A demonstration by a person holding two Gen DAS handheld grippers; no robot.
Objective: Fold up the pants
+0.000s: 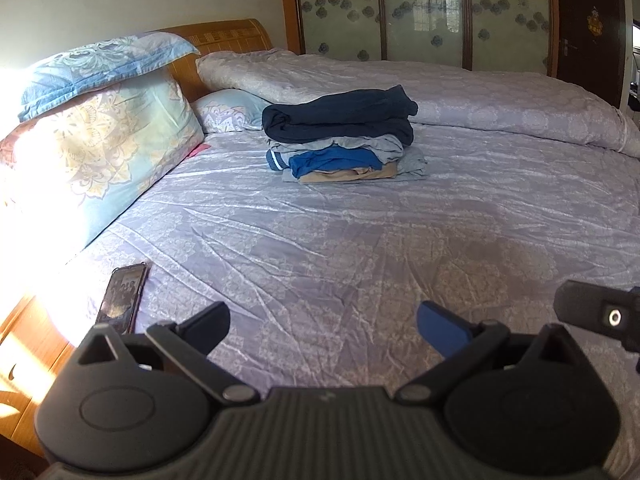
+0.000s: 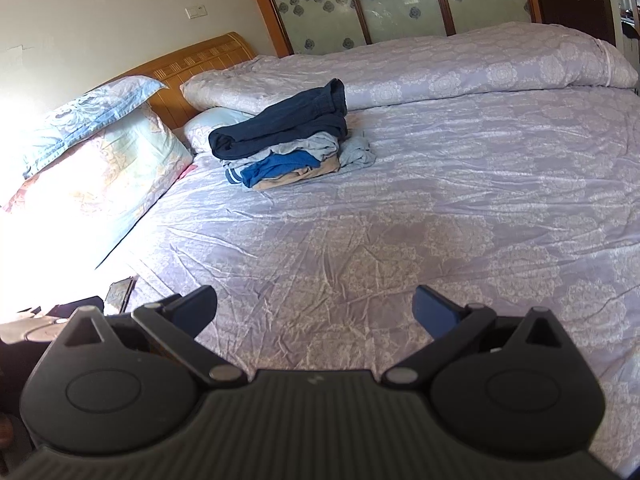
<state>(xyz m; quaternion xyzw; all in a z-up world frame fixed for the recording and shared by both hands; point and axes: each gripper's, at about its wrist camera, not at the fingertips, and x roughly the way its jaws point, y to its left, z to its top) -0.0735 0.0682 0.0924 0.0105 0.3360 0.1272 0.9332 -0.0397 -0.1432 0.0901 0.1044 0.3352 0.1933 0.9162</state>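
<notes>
A pile of folded clothes sits far across the lilac bed, near the pillows. Dark navy pants lie folded on top, over grey, blue and tan garments. The same pants show in the right wrist view. My left gripper is open and empty, low over the near part of the bed sheet. My right gripper is open and empty too, over the near sheet. Part of the right gripper shows at the right edge of the left wrist view.
A phone lies on the bed's near left corner. Stacked pillows lean on the wooden headboard. A rolled duvet runs along the far side. A wardrobe stands behind. A wooden nightstand is at the left.
</notes>
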